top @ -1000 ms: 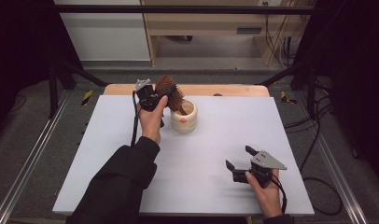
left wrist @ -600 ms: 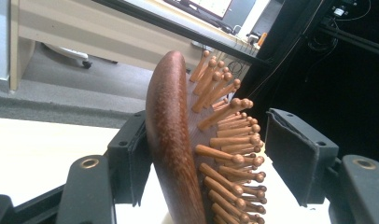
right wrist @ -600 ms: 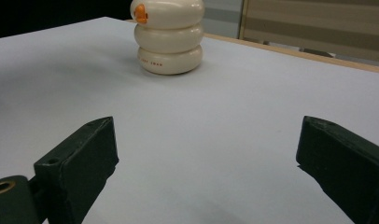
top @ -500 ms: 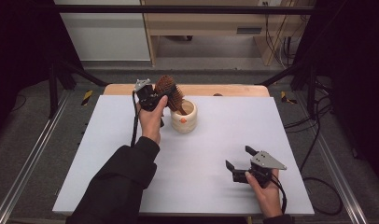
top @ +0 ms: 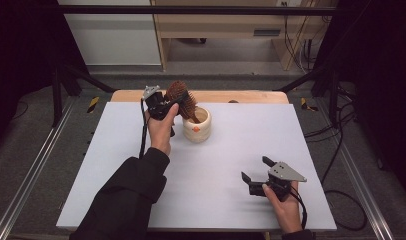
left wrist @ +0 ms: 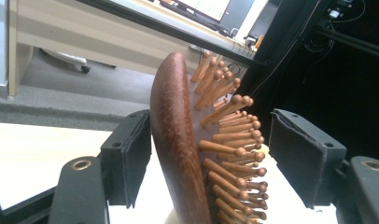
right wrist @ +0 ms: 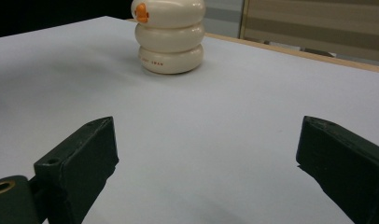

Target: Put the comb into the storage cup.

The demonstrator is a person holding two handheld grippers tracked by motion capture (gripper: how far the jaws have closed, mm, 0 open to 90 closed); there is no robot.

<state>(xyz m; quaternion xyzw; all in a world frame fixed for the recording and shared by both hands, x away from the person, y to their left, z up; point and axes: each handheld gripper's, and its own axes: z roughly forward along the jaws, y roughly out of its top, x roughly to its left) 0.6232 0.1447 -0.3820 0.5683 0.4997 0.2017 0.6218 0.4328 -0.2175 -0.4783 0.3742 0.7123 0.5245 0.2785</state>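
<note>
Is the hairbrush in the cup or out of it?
In. The brush stands handle-down inside the cup, head sticking up above the rim.

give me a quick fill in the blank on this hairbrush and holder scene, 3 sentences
1. The wooden hairbrush stands with its handle end inside the cream ____.
2. The brush sits between the pads of the ____ gripper, whose jaws have just been opening.
3. The right gripper rests on the white table with its jaws ____ and nothing between them.

Missing words: holder; left; open
</note>
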